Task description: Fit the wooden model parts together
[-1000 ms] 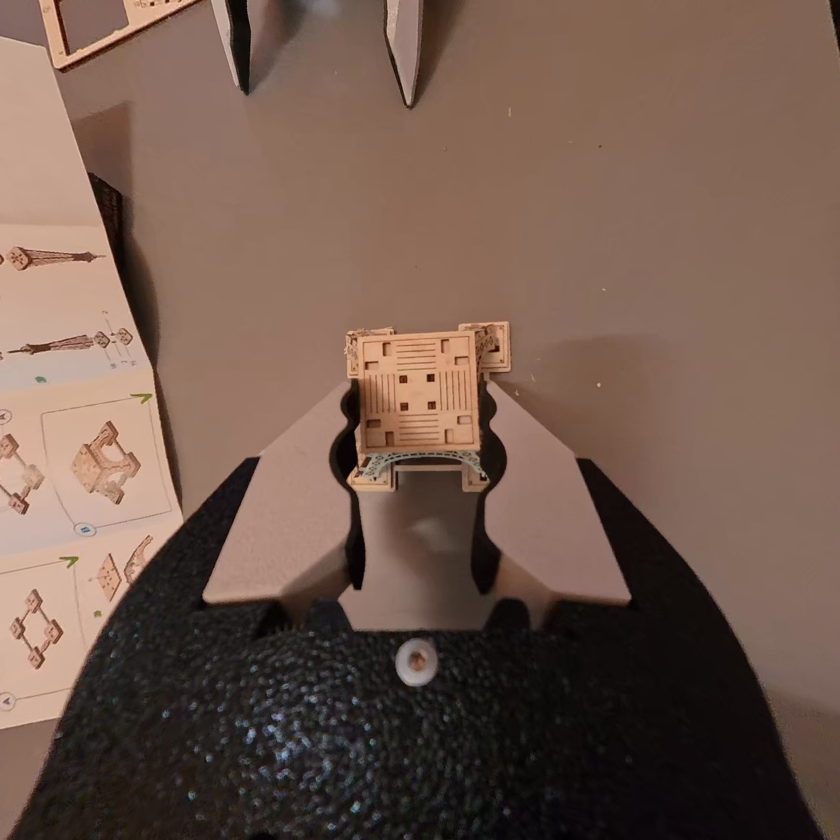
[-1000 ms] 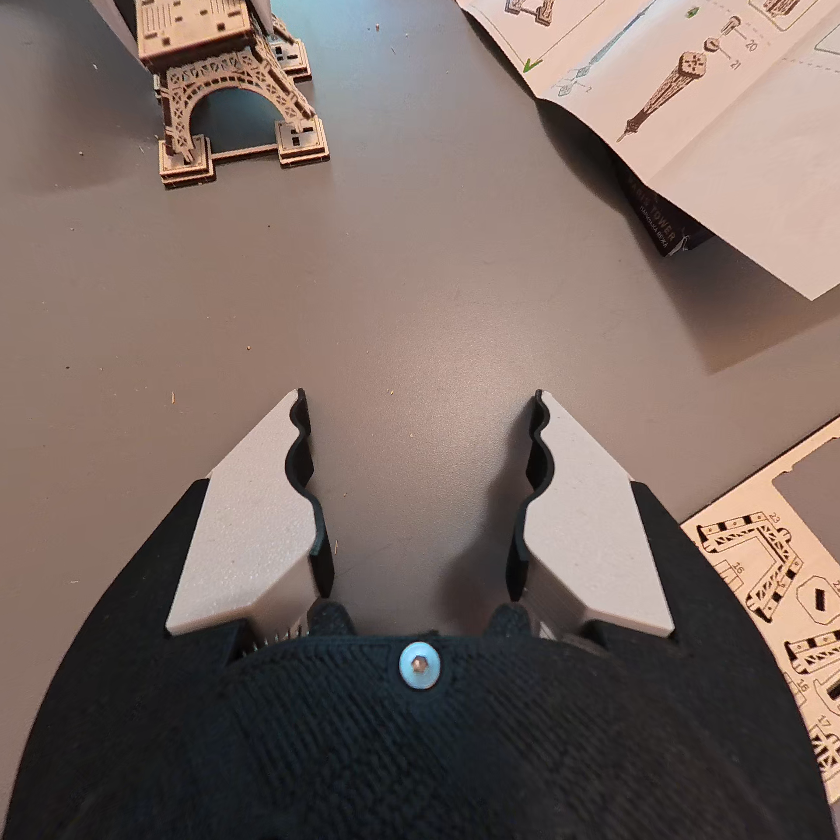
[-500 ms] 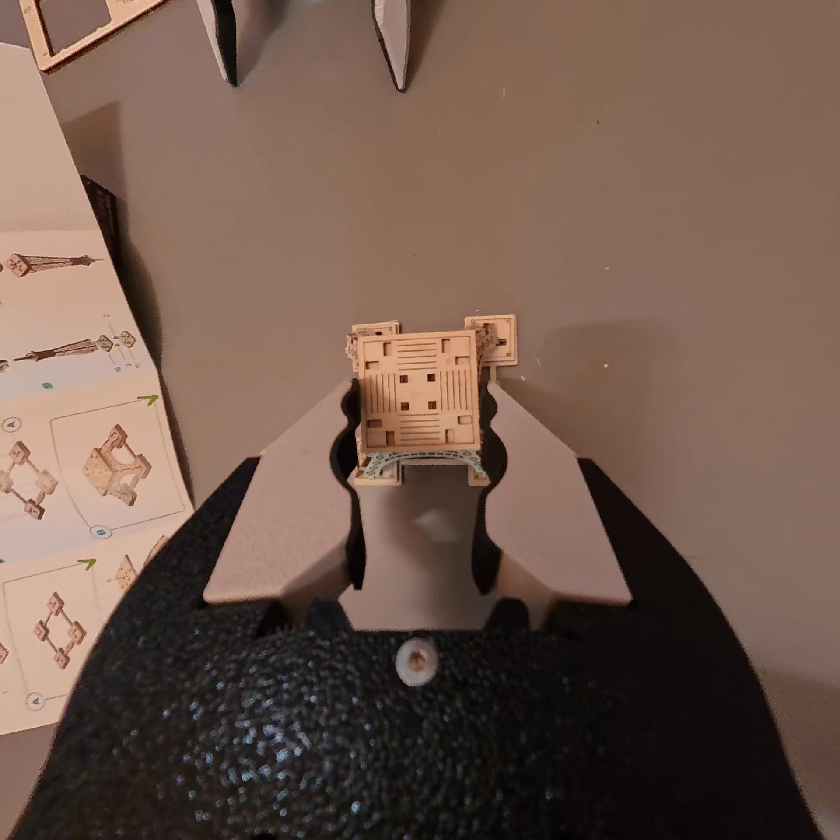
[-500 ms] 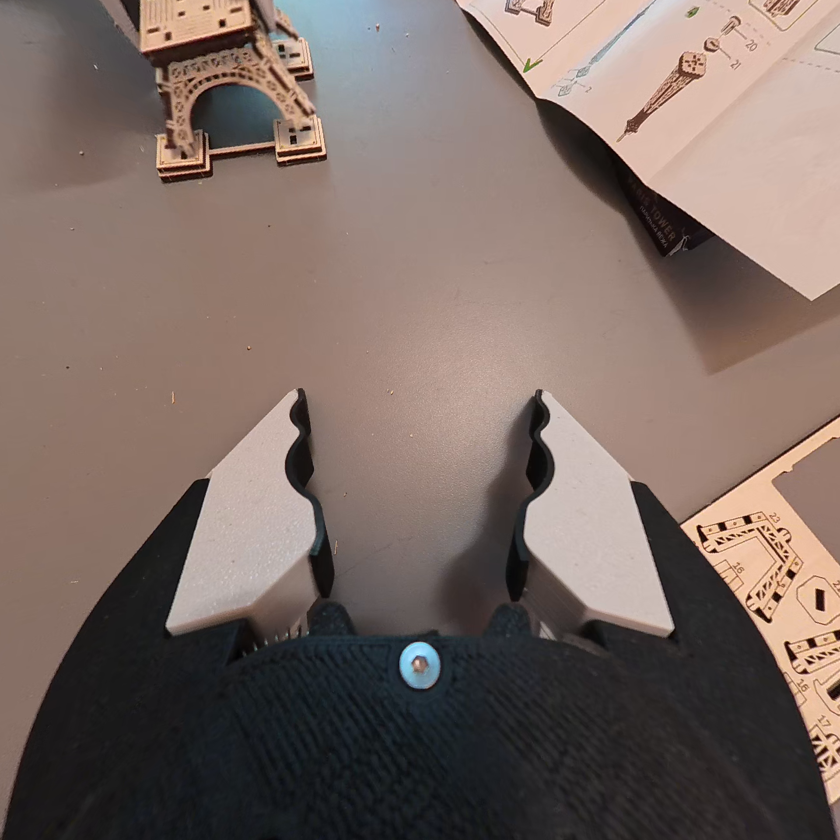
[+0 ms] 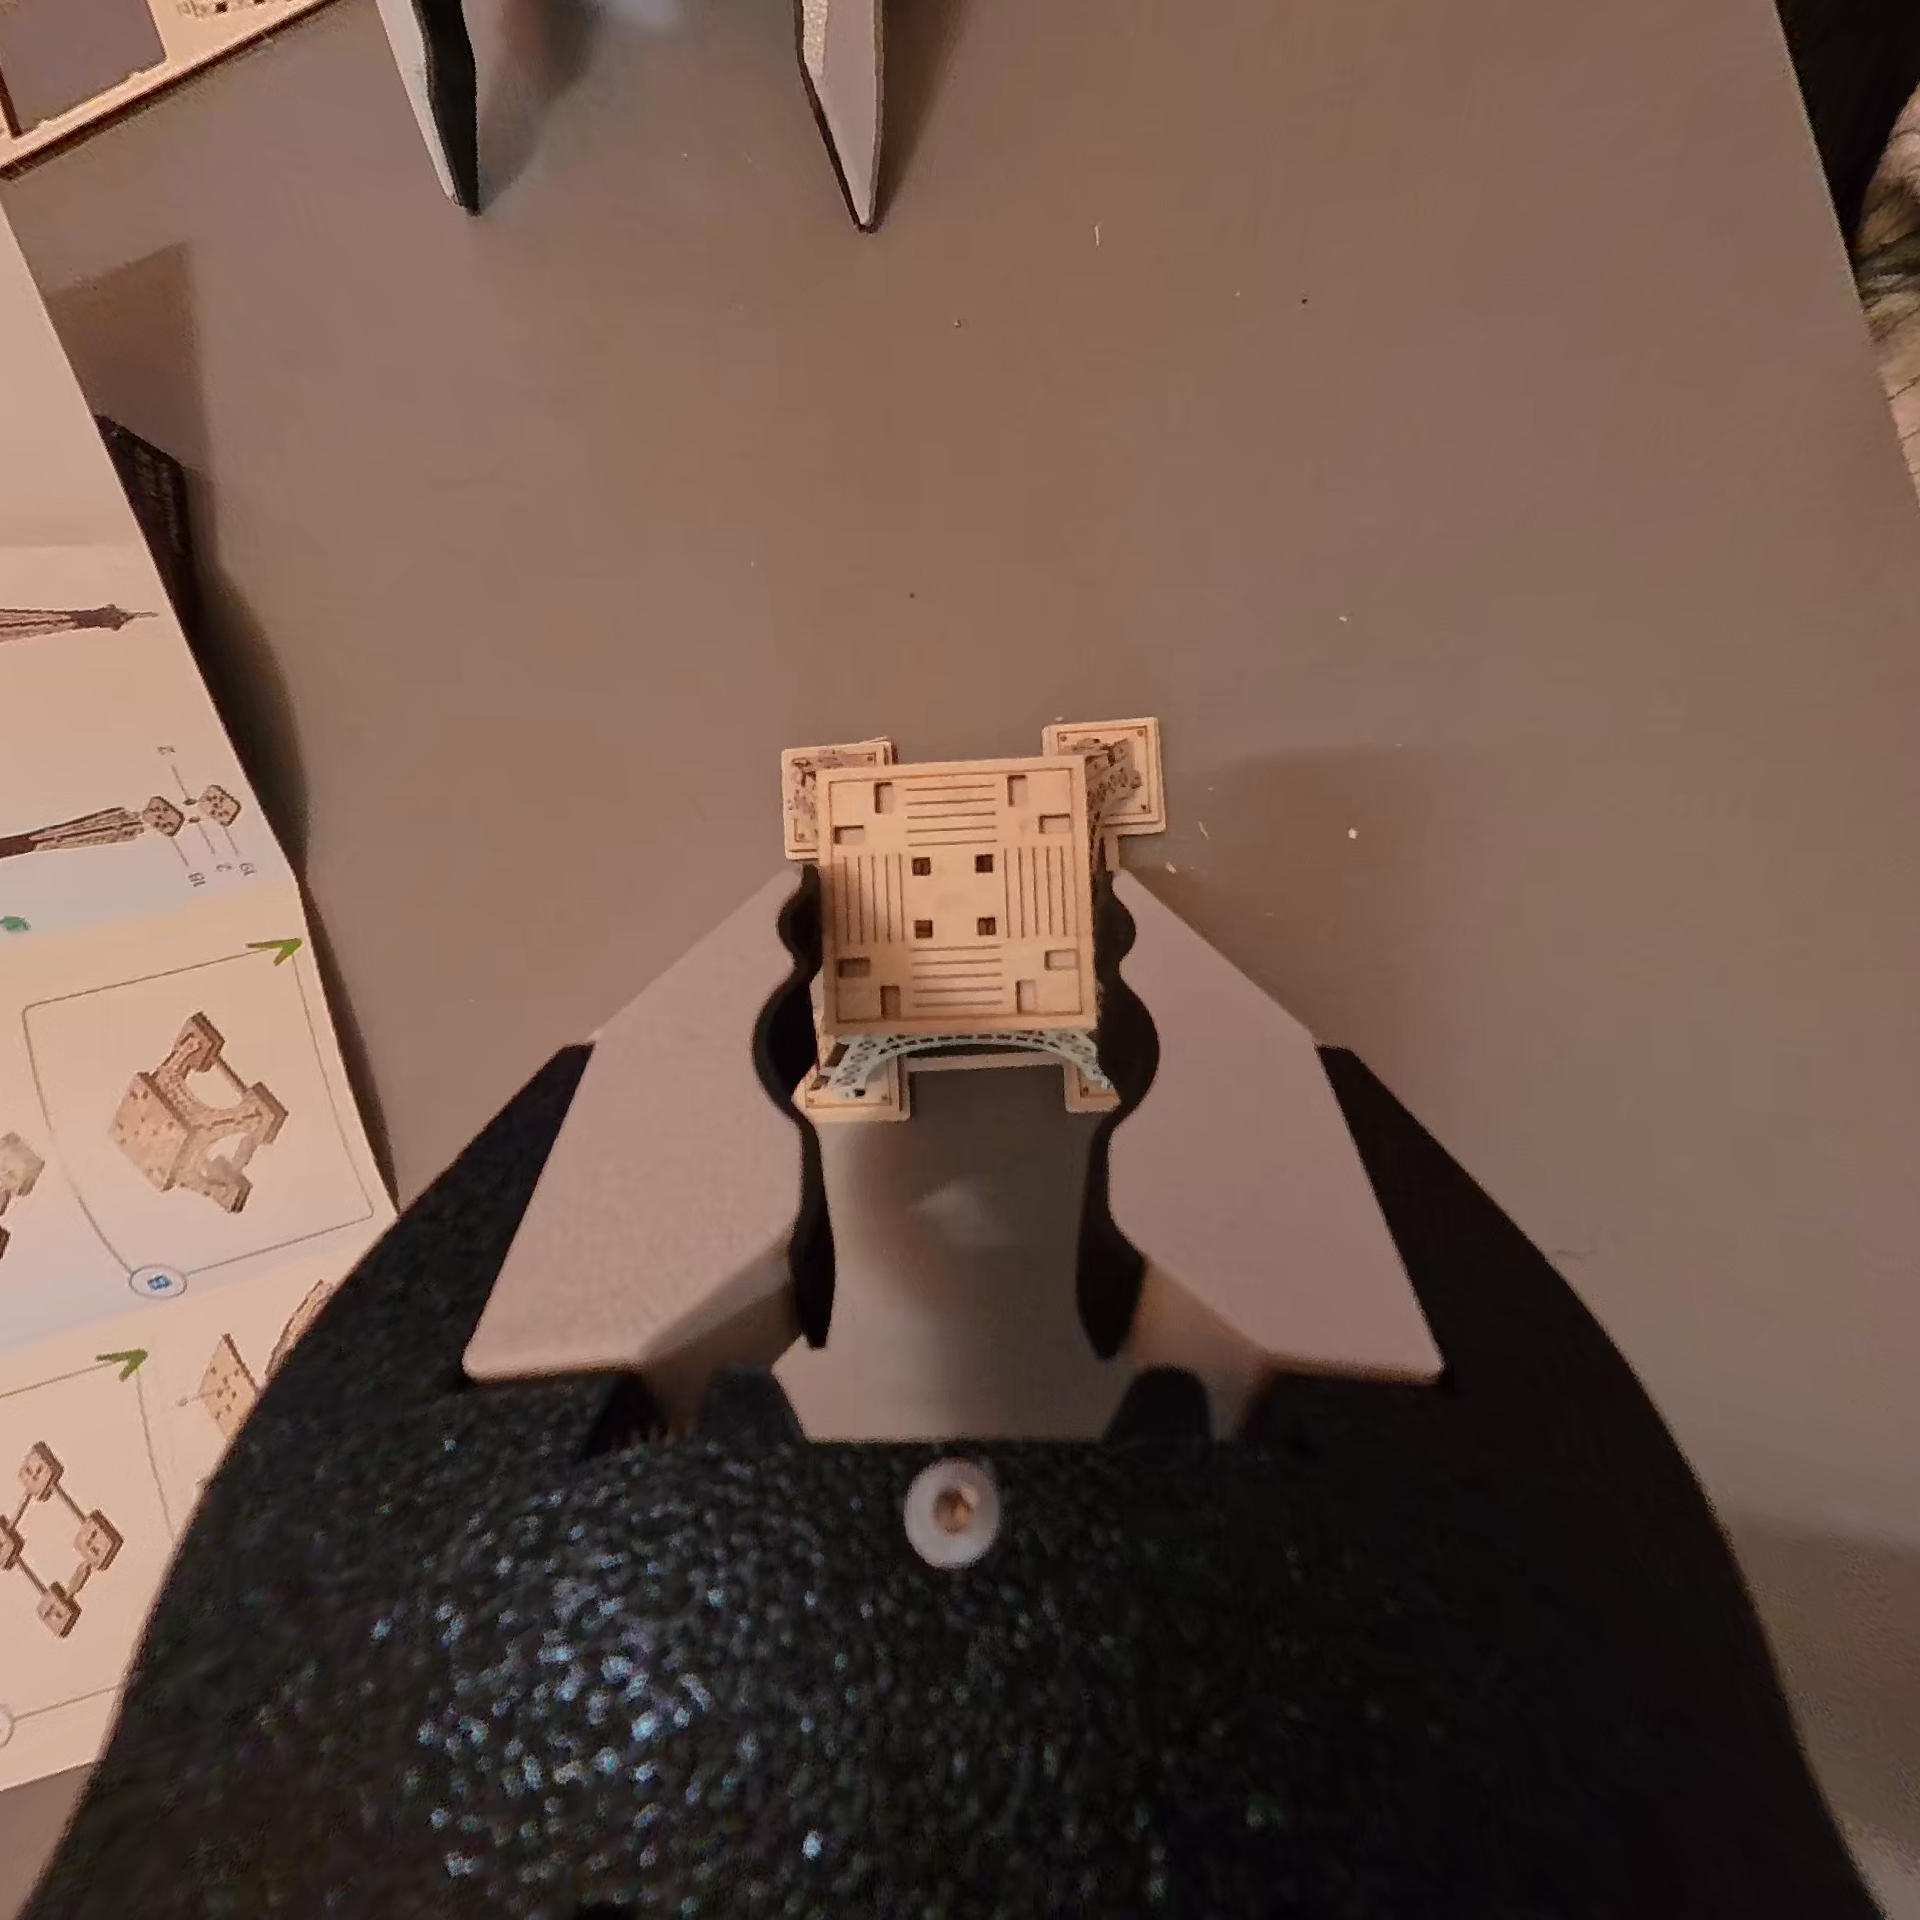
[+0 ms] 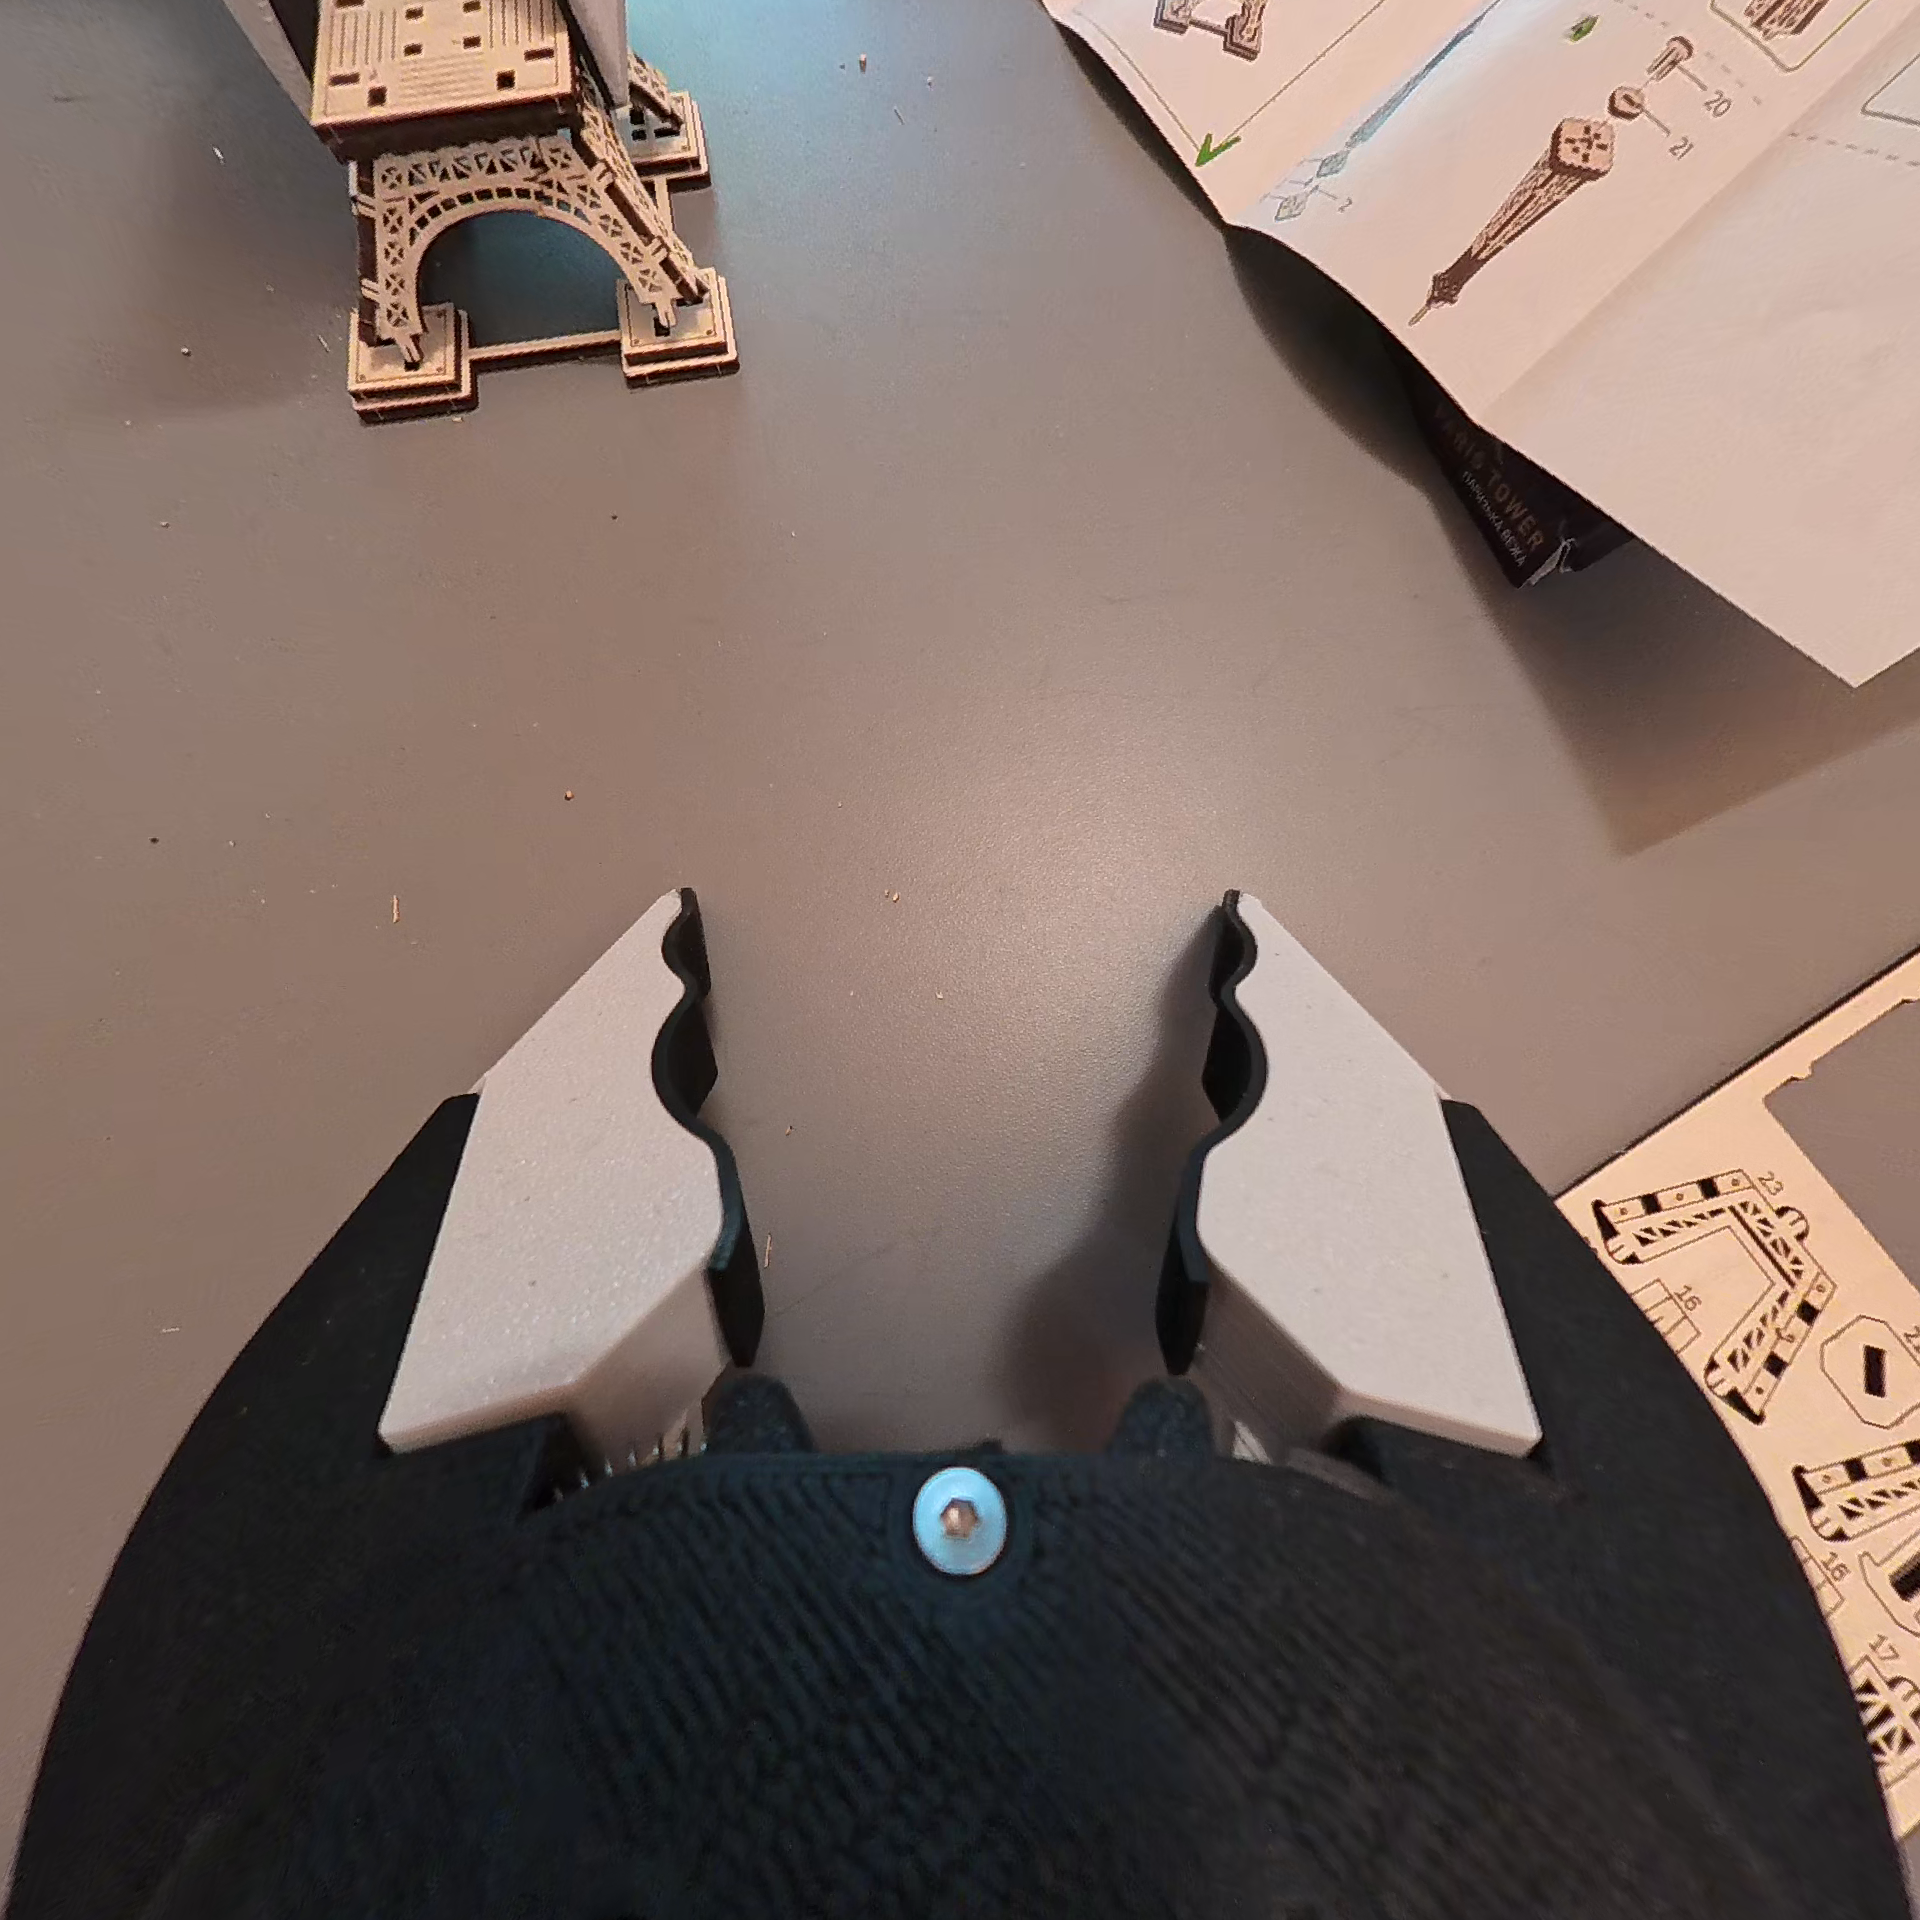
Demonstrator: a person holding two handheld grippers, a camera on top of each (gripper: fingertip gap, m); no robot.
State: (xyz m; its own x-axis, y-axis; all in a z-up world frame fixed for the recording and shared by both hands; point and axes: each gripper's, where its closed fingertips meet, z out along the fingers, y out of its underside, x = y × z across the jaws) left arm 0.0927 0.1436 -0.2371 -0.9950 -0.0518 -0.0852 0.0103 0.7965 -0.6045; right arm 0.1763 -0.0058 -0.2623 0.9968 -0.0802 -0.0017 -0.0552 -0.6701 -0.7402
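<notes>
Plain grey desk (image 6: pixel 935 644), matte and smooth, dusted with tiny wood crumbs.

One big instruction sheet (image 6: pixel 1621 260), folded white paper with line drawings, spread across the upper right of the right wrist view and running down the left edge of the left wrist view (image 5: pixel 125 1039). One dark card packet (image 6: pixel 1507 509) peeking out from under its fold.

Two tongs, both chunky black textured plastic bodies with pale grey wedge fingers lined in wavy black rubber. Left tongs (image 5: pixel 954 914), centre of the left wrist view, clenched on the wooden tower base (image 5: pixel 961 899), the two pads pressing the sides of its square top plate. Right tongs (image 6: pixel 956 935), lower centre of the right wrist view, released and wide apart, nothing between the fingers, just bare desk. Same pair visible as two pointed tips at the top of the left wrist view (image 5: pixel 644 156).

One laser-cut plywood sheet (image 6: pixel 1787 1351) at the lower right edge of the right wrist view, thin pale ply with dark burnt outlines of lattice pieces not yet popped out.

Tower base itself: one piece, light ply, lattice arches, four stepped square feet joined by thin strips, flat top deck with engraved lines and small square slots. Sitting at the upper left of the right wrist view (image 6: pixel 520 218), feet on the desk.
</notes>
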